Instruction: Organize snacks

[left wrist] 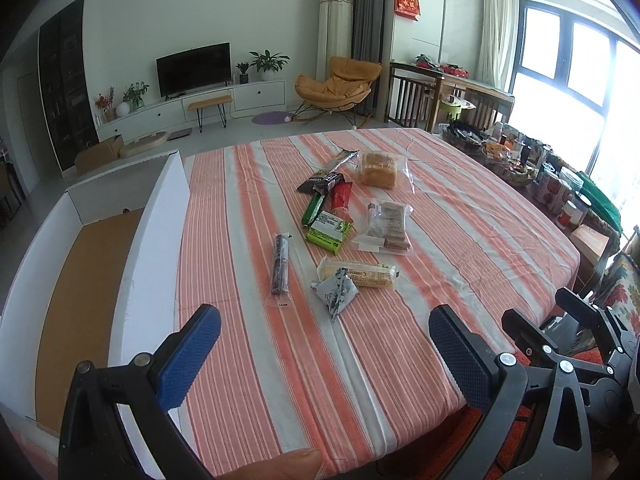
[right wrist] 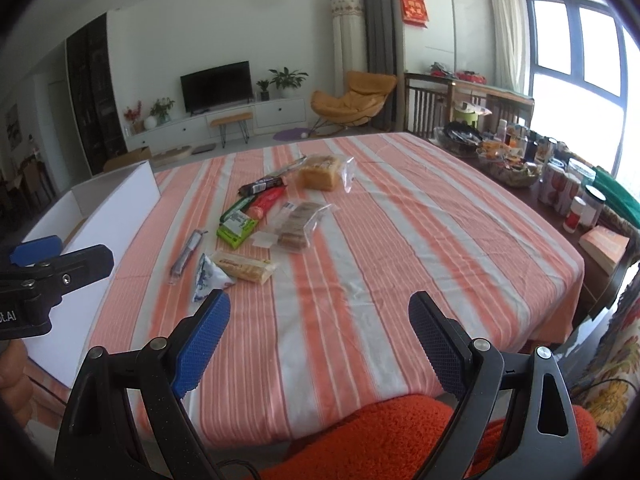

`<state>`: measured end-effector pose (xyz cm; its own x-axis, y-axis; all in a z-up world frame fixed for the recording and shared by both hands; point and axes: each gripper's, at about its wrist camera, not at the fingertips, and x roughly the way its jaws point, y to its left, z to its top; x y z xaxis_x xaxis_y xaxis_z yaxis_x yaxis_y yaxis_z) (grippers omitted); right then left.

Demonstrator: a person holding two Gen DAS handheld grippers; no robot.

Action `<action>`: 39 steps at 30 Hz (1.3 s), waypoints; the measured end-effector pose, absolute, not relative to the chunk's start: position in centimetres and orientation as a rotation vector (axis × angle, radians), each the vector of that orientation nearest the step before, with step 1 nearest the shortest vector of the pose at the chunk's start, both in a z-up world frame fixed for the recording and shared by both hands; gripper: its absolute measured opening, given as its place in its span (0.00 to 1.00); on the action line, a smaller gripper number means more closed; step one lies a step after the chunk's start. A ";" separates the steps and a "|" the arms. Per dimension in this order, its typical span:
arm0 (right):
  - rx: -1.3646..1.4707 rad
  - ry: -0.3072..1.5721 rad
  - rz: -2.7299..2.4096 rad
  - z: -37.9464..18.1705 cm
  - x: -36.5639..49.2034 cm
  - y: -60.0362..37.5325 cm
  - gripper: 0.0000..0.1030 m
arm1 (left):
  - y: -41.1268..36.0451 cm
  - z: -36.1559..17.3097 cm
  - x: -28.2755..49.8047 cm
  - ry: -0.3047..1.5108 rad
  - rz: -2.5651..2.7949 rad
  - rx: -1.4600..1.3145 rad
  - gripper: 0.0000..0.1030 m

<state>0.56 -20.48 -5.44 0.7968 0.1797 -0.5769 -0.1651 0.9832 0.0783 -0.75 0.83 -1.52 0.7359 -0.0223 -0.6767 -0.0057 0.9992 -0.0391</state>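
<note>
Several wrapped snacks lie in a loose group mid-table on the striped cloth (left wrist: 460, 240): a dark stick pack (left wrist: 279, 265), a blue-white pouch (left wrist: 336, 291), a yellow cake bar (left wrist: 362, 272), a green pack (left wrist: 329, 231), clear-wrapped biscuits (left wrist: 390, 222), a bread loaf bag (left wrist: 380, 169). The same group shows in the right wrist view, with the pouch (right wrist: 208, 278) nearest. A white cardboard box (left wrist: 156, 240) with a brown floor stands open at the left. My left gripper (left wrist: 324, 340) is open and empty, short of the snacks. My right gripper (right wrist: 320, 324) is open and empty near the front edge.
The right gripper shows in the left wrist view (left wrist: 568, 344); the left gripper shows at the left of the right wrist view (right wrist: 52, 256). Baskets (right wrist: 508, 168), cans and jars (right wrist: 560, 188) crowd a side table on the right. An orange cushion (right wrist: 400, 436) lies below the table's front edge.
</note>
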 end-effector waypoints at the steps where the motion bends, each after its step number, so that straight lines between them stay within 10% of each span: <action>1: 0.030 0.625 0.184 -5.6 0.6 -20.6 0.90 | 0.9 -1.7 -0.7 0.745 -0.002 -0.037 1.00; 39: 0.056 0.590 0.214 -7.1 0.1 -20.5 0.90 | 0.3 -3.5 -0.6 0.778 -0.015 -0.036 1.00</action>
